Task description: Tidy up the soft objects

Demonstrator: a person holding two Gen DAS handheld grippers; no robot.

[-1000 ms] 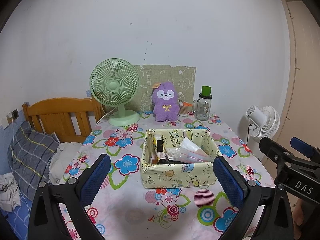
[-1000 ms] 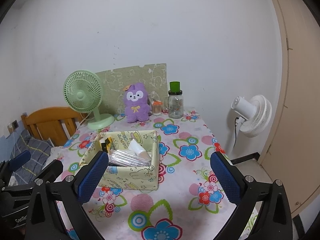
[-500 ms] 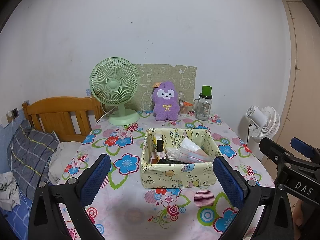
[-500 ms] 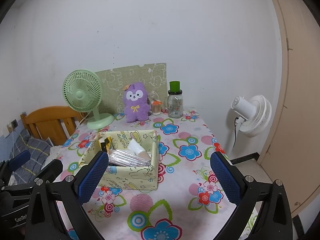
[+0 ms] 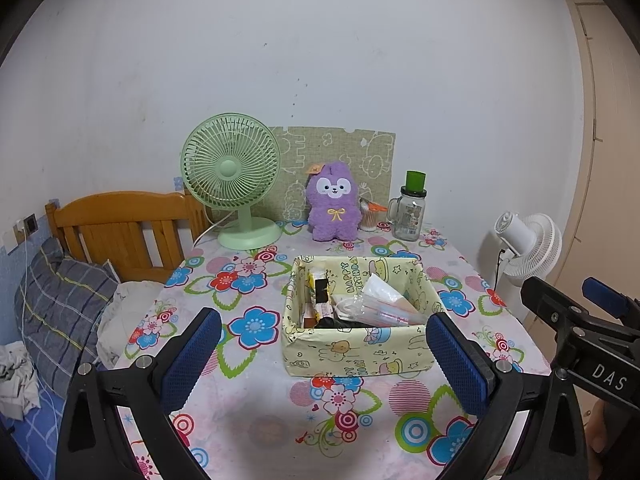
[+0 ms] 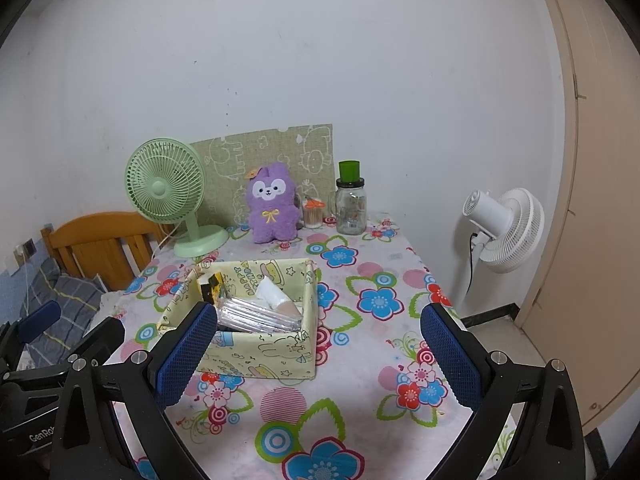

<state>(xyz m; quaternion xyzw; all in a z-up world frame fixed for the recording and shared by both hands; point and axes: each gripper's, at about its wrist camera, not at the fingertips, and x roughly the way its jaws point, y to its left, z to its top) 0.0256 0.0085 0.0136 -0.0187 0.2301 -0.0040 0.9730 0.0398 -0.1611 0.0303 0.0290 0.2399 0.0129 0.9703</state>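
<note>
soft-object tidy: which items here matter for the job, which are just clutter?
Job:
plush
box
left gripper, open
right gripper, open

Lying about:
green fan
jar
swab cup
white fan

- The purple plush toy is showing a fuzzy, matt pile.
- The table is wearing a smooth flowered cloth.
- The yellow storage box is looking like matt printed paper or fabric; its contents include crinkled, glossy clear plastic bags.
- The green desk fan is showing smooth plastic.
- The jar is looking like clear, shiny glass.
- The headboard is showing varnished wood.
- The left gripper and right gripper are showing blue, rough-textured pads on matt black plastic with metal screws.
</note>
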